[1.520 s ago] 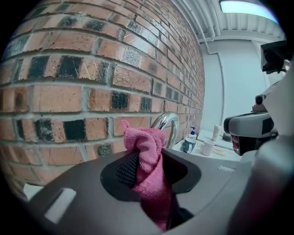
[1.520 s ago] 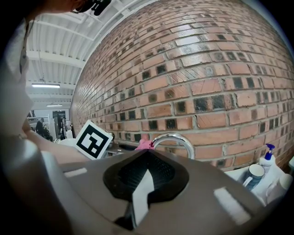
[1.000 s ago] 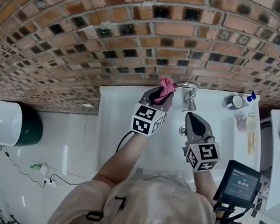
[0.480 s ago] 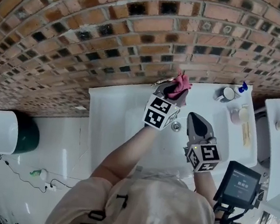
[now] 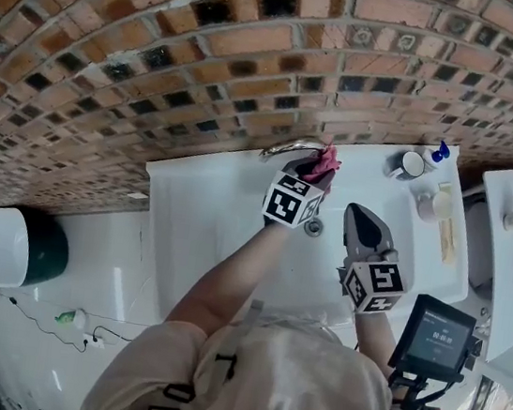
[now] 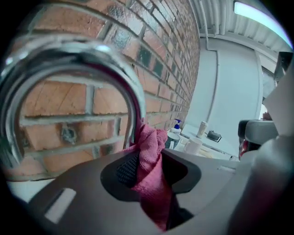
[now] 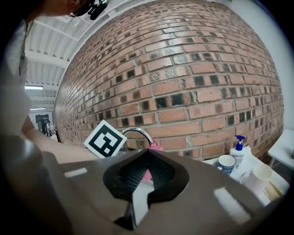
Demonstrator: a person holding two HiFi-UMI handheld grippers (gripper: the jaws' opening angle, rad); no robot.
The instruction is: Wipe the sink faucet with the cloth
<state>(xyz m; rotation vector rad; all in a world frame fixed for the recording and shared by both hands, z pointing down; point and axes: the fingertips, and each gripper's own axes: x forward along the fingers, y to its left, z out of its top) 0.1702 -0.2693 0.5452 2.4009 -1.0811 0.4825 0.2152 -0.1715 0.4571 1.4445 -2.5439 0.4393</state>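
Gripping the pink cloth [image 6: 148, 149] in the left tongs [image 5: 314, 171], clamped tight on its middle so that a bunched wad stands proud of the tips. Pressing that wad, by the look of it, against one leg of the chrome faucet [image 6: 69, 57] right ahead of the tips, where the arch curves down. Held this way so that soft fabric, not the hard tips, meets the metal. Judged mid-wipe, with most of the arch to the left of the tips yet to be covered.

Holding the right tongs [image 7: 149, 150] together and empty, behind and to the right of the left pair, over the sink [image 5: 203, 216]. Probably parked there to leave the wiping path free. Leaving alone the cup [image 5: 408, 164] and soap bottle [image 5: 440, 151] on the bench, off to the right of both tongs and well clear of the faucet.
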